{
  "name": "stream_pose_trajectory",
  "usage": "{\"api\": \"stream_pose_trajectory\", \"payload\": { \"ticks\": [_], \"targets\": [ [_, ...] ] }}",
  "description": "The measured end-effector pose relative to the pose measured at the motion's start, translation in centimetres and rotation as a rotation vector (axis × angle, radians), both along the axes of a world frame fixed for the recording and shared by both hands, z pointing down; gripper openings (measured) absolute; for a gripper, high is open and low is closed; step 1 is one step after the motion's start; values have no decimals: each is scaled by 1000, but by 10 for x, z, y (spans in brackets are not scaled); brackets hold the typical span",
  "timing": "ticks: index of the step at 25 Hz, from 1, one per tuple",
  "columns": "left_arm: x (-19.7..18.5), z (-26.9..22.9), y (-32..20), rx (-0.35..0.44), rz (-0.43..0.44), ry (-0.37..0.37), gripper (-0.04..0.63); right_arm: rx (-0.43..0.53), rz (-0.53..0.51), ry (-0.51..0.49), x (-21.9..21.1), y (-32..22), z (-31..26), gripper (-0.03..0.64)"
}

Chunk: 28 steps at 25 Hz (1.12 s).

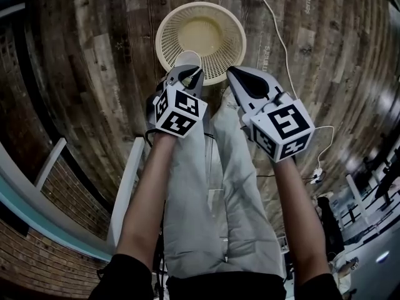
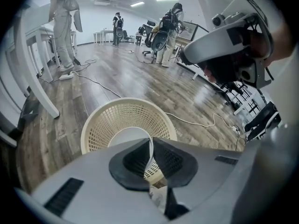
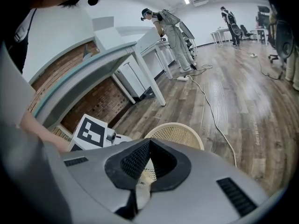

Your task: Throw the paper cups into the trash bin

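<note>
A cream mesh trash bin [image 1: 164, 39] stands on the wooden floor, straight ahead of both grippers. My left gripper [image 1: 190, 72] hangs over the bin's near rim, shut on the wall of a white paper cup [image 1: 187, 58]. In the left gripper view the cup [image 2: 127, 136] shows mouth-on above the bin [image 2: 105, 125], its rim pinched between the jaws of the left gripper [image 2: 150, 146]. My right gripper [image 1: 231, 72] is beside it at the bin's near right edge, shut with nothing in it. The right gripper view has its closed tips [image 3: 149, 143] in front of the bin [image 3: 182, 133].
A white cable [image 1: 275, 24] runs across the floor right of the bin to a power strip [image 1: 317, 175]. A white desk leg [image 1: 128, 186] and a brick wall are at the left. The holder's light trousers [image 1: 219, 186] are below the grippers. People stand far off in the room.
</note>
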<state>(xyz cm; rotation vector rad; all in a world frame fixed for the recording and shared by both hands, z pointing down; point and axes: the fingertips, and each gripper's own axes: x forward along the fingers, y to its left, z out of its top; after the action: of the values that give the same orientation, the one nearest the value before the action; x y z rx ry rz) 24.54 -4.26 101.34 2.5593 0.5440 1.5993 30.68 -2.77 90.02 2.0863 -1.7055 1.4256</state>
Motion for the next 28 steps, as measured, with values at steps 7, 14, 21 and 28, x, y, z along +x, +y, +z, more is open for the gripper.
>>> {"api": "stream_pose_trajectory", "payload": {
  "ticks": [7,14,21,28],
  "targets": [
    [0,7,-1,-19,-19,7,31,-26,8,-16,-7,1,13,5],
    [15,-1,-4,-44,-37,47,140,-44,-5,-24,-15,5,18,5],
    [5,-10,-9,-36,-24,42,138,-44,-28,-21,-20,2,13,5],
    [-1,-44,-22,-38,1,57,40,-32,-37,-1,-18,-4,-9,5]
  ]
}}
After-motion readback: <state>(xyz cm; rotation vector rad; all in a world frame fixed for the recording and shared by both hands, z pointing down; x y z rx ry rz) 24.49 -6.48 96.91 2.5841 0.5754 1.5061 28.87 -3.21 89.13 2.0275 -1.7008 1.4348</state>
